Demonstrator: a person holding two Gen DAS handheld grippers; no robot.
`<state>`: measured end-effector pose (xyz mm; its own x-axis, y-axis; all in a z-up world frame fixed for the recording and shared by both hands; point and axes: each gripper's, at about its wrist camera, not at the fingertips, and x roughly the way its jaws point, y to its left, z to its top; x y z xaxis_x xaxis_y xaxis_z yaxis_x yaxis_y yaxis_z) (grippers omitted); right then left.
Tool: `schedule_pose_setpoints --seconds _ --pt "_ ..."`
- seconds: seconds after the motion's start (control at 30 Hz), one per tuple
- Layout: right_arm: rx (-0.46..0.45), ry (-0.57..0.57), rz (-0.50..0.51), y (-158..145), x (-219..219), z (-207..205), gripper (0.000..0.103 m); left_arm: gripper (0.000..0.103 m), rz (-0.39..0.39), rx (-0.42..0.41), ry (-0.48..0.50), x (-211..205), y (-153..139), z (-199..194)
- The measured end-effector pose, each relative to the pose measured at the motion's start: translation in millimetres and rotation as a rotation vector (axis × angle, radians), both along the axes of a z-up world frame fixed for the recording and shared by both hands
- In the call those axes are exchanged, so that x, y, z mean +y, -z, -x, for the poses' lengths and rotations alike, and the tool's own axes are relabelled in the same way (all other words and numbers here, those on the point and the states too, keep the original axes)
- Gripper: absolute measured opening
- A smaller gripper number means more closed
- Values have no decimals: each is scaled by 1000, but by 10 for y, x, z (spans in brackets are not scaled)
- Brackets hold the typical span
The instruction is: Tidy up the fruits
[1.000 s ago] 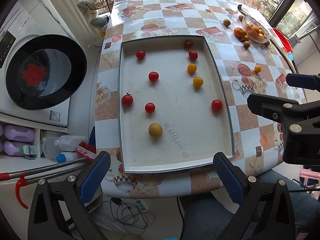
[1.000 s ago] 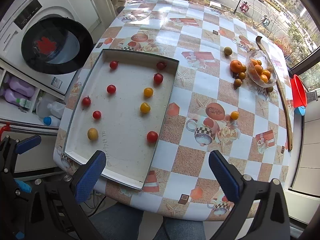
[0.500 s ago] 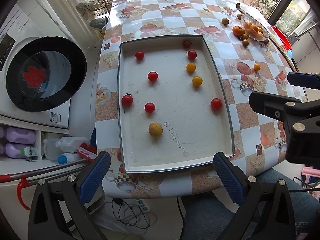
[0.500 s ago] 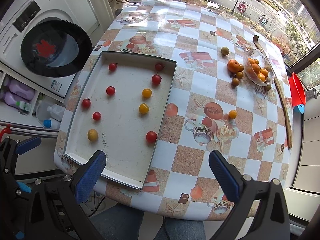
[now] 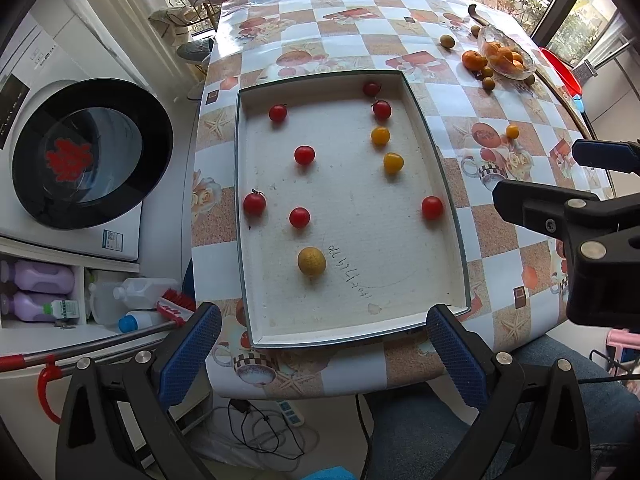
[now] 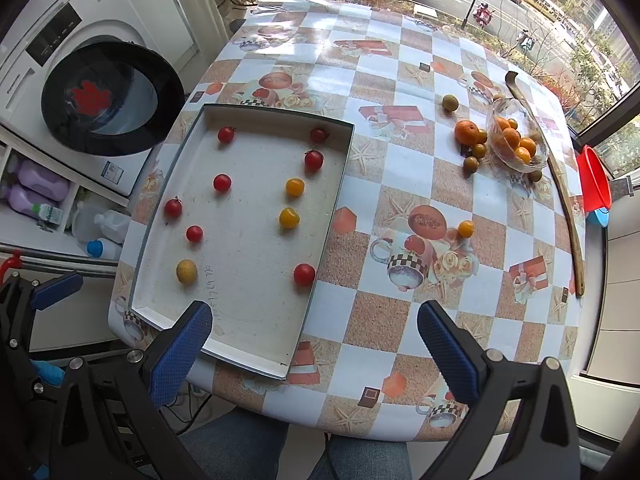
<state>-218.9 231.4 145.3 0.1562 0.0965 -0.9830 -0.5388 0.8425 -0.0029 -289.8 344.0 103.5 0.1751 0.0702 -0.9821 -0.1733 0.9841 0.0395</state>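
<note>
On the checked oilcloth table (image 6: 404, 168), the sorting looked barely begun: both grippers hung above the near edge, blue ribbed pads spread wide, gripping nothing. The left gripper (image 5: 324, 344) hovered over the shallow white tray (image 5: 448, 184), the right gripper (image 6: 316, 344) over the tray's right corner and bare cloth. Inside the matte, scuffed tray lay scattered glossy red cherry tomatoes (image 5: 304, 155), two smooth yellow cherry tomatoes (image 5: 393, 162) and one dull, rough-skinned tan round fruit (image 5: 311, 261), none grouped. Well apart, at the far right, a clear glass bowl (image 6: 516, 140) held small oranges; a mandarin (image 6: 466, 132) and brownish round fruits (image 6: 471, 164) sat just beside it, and one small orange fruit (image 6: 466, 229) lay alone on the cloth
</note>
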Motion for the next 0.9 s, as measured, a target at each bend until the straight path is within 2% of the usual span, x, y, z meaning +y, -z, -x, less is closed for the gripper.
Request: schedule_pose_setpoints --seconds 0.9 --pt "1 3 0 13 17 -22 103 103 -6 8 31 -43 22 -65"
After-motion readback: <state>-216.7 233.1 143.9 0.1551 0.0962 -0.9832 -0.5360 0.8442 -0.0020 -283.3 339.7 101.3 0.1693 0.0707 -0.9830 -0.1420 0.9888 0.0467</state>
